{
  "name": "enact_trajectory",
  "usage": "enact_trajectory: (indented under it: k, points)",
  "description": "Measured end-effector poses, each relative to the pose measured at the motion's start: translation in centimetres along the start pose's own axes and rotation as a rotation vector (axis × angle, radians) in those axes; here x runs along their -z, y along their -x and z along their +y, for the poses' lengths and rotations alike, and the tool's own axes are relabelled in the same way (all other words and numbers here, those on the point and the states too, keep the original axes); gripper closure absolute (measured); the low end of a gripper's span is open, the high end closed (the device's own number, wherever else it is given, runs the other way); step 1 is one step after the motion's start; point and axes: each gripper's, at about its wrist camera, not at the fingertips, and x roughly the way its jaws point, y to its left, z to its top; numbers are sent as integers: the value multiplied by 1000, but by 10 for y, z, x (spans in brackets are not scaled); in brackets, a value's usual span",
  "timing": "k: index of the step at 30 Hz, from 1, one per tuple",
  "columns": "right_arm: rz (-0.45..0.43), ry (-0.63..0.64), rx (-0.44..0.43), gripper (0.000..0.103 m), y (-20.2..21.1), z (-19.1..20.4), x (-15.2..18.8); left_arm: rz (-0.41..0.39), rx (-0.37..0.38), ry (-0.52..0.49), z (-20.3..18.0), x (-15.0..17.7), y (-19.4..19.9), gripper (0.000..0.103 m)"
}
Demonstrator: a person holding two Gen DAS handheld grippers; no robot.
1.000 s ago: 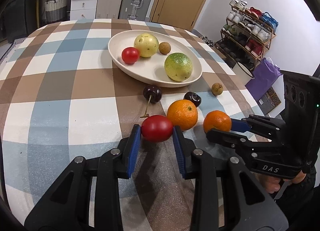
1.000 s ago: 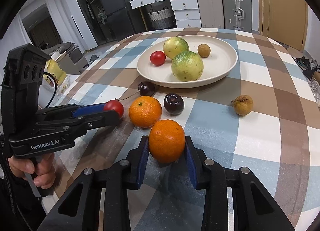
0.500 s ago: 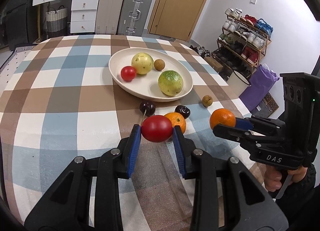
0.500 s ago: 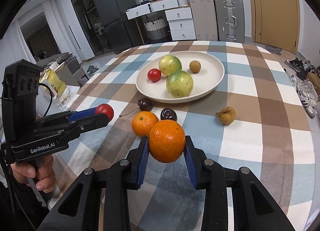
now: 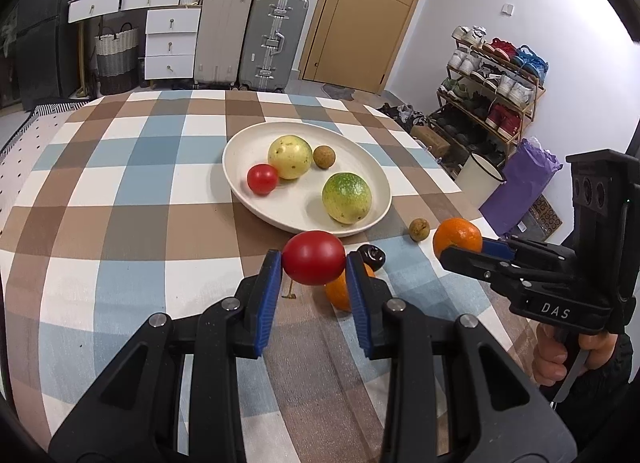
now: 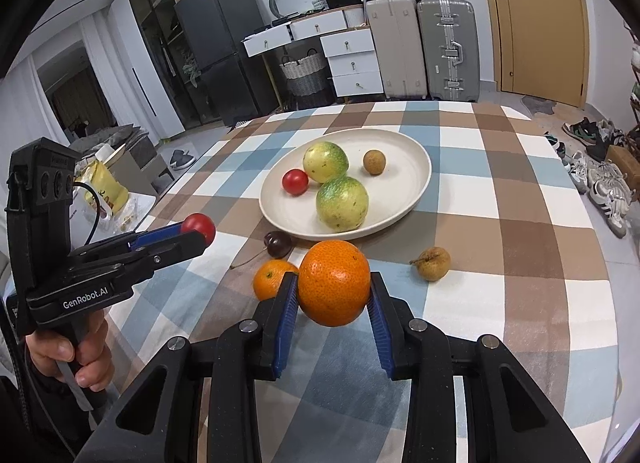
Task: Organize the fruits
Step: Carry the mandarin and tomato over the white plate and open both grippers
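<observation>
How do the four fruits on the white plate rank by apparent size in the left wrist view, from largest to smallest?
1. Green-yellow fruit, though it lies nearer the camera.
2. Pale yellow fruit; close to the first, so their order is unsure.
3. Small red tomato.
4. Brown longan.

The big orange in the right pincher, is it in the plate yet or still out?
Out. The orange is squeezed in the right gripper, up off the checked tablecloth, short of the plate.
</observation>
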Motion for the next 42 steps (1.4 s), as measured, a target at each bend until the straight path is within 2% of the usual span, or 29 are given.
enact_trajectory:
  k: [23,33,42]
  points:
    - [-25,-31,27,68,-15,-29,-36,4,-31,-34,-1,-41,-46,73]
    - [-26,-69,24,68,-36,-36,-55,9,-49,-51,0,-58,-70,73]
    - [-23,-85,25,68,-54,-39,-66,29,-73,-60,3,-60,-95,73]
